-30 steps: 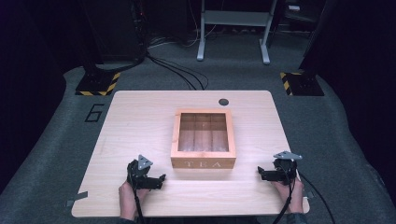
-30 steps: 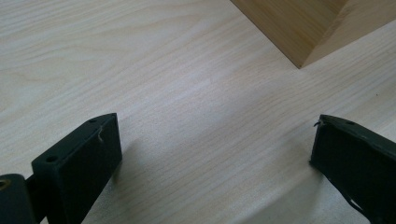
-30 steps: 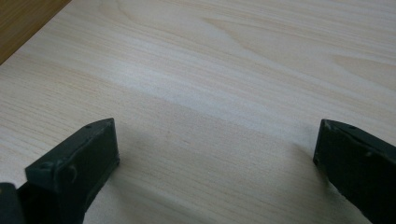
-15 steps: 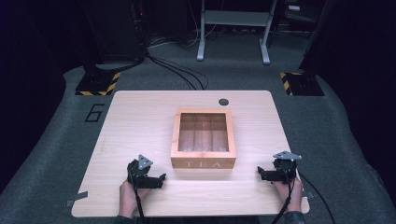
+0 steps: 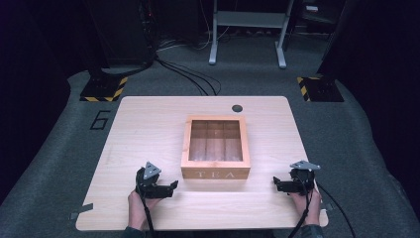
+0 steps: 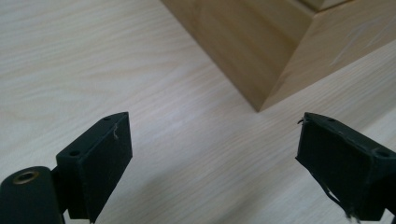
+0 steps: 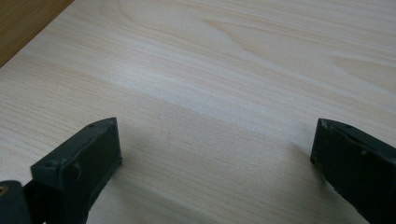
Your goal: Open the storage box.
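Wooden tea box (image 5: 215, 148) is sitting mid-bench (image 5: 148, 124). Left gripper (image 5: 171, 186), jaws wide but just closing, empty, is resting near its front-left corner; right gripper (image 5: 276, 184) is gaping, empty, further off. Advise approaching squarely, gripping both side walls evenly.

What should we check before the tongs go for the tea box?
1. Box sits flat on the table: ok.
2. Lid shut: ok.
3. Left tongs empty, jaws apart though they have just been closing a little: ok.
4. Right tongs open and empty: ok.
5. Both tongs clear of the box, one on each side: ok.
6. Way from the tongs to the box free of other things: ok.
7. What is inside the box: cannot tell.
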The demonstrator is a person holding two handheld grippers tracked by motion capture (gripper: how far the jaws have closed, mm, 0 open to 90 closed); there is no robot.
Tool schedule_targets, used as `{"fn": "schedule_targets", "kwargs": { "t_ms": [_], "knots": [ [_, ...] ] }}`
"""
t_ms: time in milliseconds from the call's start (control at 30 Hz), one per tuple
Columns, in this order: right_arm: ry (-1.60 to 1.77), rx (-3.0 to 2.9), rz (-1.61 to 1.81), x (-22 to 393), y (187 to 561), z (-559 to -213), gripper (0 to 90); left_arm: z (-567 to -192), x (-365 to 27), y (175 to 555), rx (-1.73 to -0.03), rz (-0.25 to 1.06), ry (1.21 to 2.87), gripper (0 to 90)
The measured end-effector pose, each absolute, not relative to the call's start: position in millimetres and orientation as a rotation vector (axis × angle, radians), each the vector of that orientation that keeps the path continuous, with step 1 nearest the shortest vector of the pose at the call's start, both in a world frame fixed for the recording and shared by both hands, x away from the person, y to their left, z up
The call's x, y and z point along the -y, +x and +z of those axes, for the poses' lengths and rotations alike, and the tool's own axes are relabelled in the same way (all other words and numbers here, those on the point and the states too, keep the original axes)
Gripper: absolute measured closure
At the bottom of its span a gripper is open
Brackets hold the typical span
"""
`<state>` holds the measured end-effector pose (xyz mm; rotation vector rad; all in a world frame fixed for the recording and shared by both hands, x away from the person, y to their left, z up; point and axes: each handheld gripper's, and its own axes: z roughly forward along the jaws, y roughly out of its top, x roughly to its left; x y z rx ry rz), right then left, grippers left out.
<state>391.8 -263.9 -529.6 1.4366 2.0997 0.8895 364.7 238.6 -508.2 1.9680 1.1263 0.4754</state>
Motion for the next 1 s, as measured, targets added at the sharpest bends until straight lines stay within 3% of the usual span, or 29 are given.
{"fn": "schedule_targets", "kwargs": {
  "t_ms": [567, 1000],
  "knots": [
    [1.436, -2.095, 0.895, 263.9, 391.7, -529.6, 2.1, -485.0, -209.0, 381.6, -1.019, 0.452, 1.966, 16.7],
    [1.430, -2.098, 0.895, 264.2, 391.7, -529.5, 2.3, -485.3, -207.9, 385.4, -0.979, 0.413, 1.960, 35.6]
  ]
}}
